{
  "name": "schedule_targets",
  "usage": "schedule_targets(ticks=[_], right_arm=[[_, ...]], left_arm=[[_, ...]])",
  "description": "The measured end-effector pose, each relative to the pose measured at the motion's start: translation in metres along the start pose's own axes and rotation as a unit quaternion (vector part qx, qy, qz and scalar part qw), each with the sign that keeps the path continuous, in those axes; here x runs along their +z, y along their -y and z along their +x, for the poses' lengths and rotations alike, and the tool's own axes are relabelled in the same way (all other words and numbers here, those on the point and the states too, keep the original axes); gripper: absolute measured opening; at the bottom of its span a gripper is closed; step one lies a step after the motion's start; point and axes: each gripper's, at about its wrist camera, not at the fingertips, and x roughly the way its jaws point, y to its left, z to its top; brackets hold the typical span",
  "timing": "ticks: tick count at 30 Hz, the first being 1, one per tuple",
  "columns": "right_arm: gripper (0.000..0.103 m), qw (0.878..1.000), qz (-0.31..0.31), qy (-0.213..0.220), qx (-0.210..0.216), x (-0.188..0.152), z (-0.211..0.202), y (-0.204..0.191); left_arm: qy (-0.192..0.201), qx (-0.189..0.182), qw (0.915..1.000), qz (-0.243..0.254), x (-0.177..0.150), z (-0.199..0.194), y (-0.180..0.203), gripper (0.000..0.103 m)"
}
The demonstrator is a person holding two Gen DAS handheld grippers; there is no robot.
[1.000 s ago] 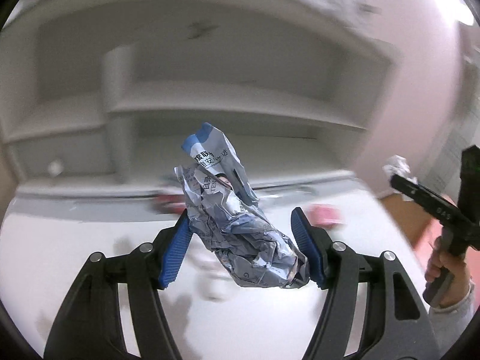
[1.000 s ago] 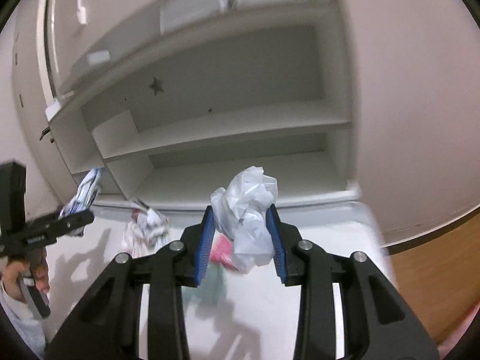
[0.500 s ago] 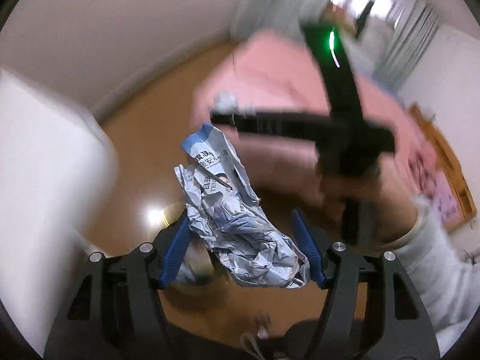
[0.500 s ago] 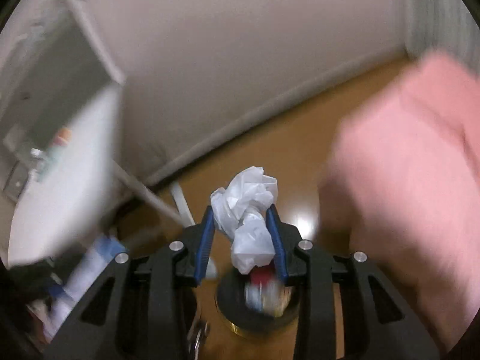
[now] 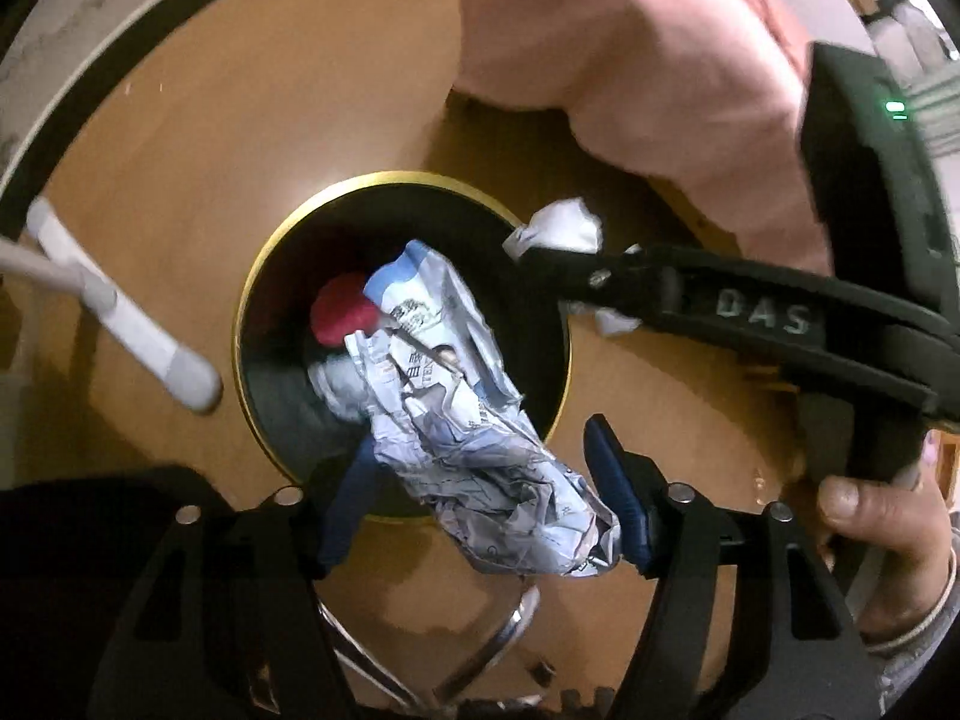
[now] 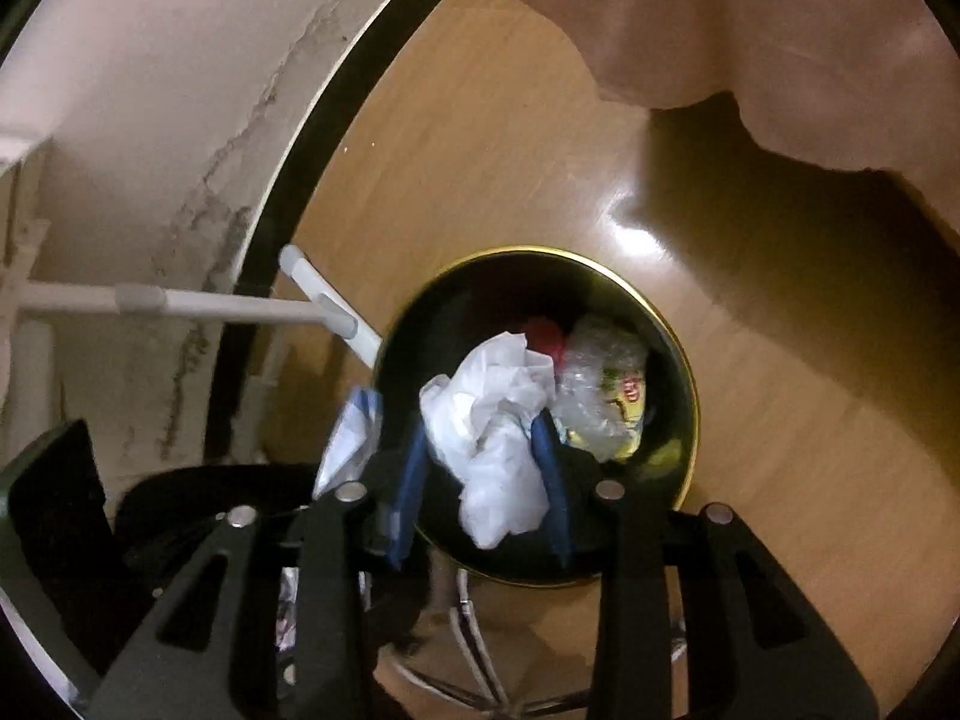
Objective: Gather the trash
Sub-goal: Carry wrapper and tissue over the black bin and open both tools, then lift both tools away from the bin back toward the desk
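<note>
My left gripper (image 5: 480, 498) is shut on a crumpled blue-and-white printed wrapper (image 5: 462, 420) and holds it over a round black trash bin with a gold rim (image 5: 255, 276). My right gripper (image 6: 483, 450) is shut on a crumpled white plastic bag (image 6: 492, 420) above the same bin (image 6: 684, 372). The bin holds a red item (image 5: 339, 312) and a clear crinkled wrapper (image 6: 606, 384). The right gripper also shows in the left wrist view (image 5: 558, 258), at the bin's right rim. The blue-and-white wrapper shows in the right wrist view (image 6: 351, 432).
The bin stands on a wooden floor (image 6: 480, 150). A pink bed cover (image 5: 630, 60) hangs at the upper right. A white furniture leg (image 5: 120, 312) and a cracked wall with dark baseboard (image 6: 180, 120) lie to the left. A metal wire frame (image 5: 480, 648) is below.
Both grippers have swung away from the white desk and shelves, down over the trash bin on the floor. Each keeps hold of its trash.
</note>
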Motion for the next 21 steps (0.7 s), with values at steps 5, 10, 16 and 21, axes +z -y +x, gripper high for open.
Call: schedule_targets(ticks=[5, 10, 16, 21], right_arm=[[0.093, 0.999, 0.011, 0.027, -0.016, 0.006, -0.024, 0.006], [0.093, 0.985, -0.016, 0.142, -0.096, 0.014, -0.094, -0.003], [0.096, 0.911, -0.106, 0.360, -0.169, -0.013, -0.222, -0.066], [0.096, 0.870, -0.175, 0.447, -0.110, -0.044, -0.271, -0.137]], left_arm=[[0.019, -0.006, 0.9998, -0.008, -0.001, -0.019, 0.018, 0.096], [0.080, -0.026, 0.9953, 0.048, -0.023, -0.079, 0.053, 0.096], [0.295, 0.000, 0.9353, 0.196, -0.059, -0.248, 0.123, 0.096], [0.412, 0.089, 0.8974, 0.130, -0.099, -0.374, 0.066, 0.096]])
